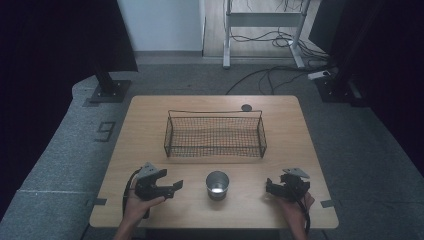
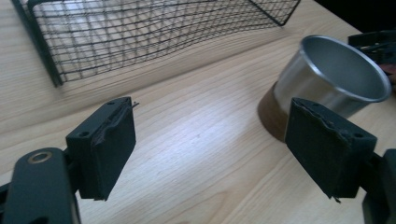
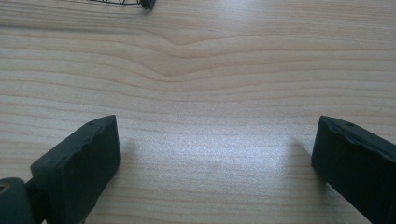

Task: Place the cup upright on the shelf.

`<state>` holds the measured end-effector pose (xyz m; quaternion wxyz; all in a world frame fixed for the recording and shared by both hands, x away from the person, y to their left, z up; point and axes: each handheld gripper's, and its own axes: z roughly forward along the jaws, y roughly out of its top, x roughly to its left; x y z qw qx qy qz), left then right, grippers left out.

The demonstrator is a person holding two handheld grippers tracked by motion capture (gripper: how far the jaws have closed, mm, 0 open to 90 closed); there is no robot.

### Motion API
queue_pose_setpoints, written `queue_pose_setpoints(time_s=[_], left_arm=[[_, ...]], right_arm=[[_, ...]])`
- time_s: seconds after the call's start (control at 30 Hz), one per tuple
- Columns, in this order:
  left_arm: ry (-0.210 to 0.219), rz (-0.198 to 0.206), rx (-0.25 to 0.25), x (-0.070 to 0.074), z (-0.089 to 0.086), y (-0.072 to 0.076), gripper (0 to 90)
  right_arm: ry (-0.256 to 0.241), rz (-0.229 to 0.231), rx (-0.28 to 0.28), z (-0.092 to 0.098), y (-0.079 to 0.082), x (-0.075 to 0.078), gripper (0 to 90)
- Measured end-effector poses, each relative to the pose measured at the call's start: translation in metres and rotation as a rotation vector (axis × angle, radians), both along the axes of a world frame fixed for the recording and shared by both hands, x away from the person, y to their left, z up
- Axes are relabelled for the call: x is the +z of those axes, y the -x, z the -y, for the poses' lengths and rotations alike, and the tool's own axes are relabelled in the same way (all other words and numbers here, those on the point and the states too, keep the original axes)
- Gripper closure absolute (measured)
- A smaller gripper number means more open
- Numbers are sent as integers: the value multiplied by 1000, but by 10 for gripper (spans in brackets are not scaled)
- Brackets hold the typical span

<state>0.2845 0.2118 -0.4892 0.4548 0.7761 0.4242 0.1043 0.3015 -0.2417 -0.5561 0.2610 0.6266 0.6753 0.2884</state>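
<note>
Bare table [image 1: 150,150] between cup [image 1: 217,184] and basket [image 1: 215,134].

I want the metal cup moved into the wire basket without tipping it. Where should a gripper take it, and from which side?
Grip the metal cup across its rim, coming from the left, probably: it stands upright, mouth open, and the open left gripper already faces it, nearer than the right gripper.

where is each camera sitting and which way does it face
High view: above the person's side, looking forward and down on the table, wire basket and metal cup; both hands and the left gripper and right gripper show.
Left gripper view: rides the left gripper, facing cup and basket; jaws wide apart.
Right gripper view: rides the right gripper, facing bare tabletop; jaws wide apart.
Shared: high and left gripper views both show cup and basket.
</note>
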Motion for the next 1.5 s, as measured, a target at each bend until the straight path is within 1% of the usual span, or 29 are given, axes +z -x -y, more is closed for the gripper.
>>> queue_pose_setpoints(time_s=[0.1,0.27,0.5,0.77,0.87,0.9,1.27,1.3,1.5], left_arm=[[4,4,0,2,1,1,167],[25,1,-1,5,1,3,168],[27,16,-20,9,8,6,167],[37,20,-45,12,14,10,168],[32,23,-47,13,17,11,168],[29,24,-57,13,21,12,168],[24,22,-87,13,37,14,163],[19,20,-90,14,38,14,161],[24,31,-107,20,54,13,156]], right_arm=[[-2,0,2,0,0,0,15],[-2,-1,8,1,0,0,15],[-2,0,12,1,0,0,15],[-2,-1,12,1,0,0,16],[-2,0,11,1,0,0,16],[-2,0,11,1,0,0,16],[-2,0,11,1,0,0,16],[-2,0,11,1,0,0,16],[-1,2,-1,1,1,0,25]])
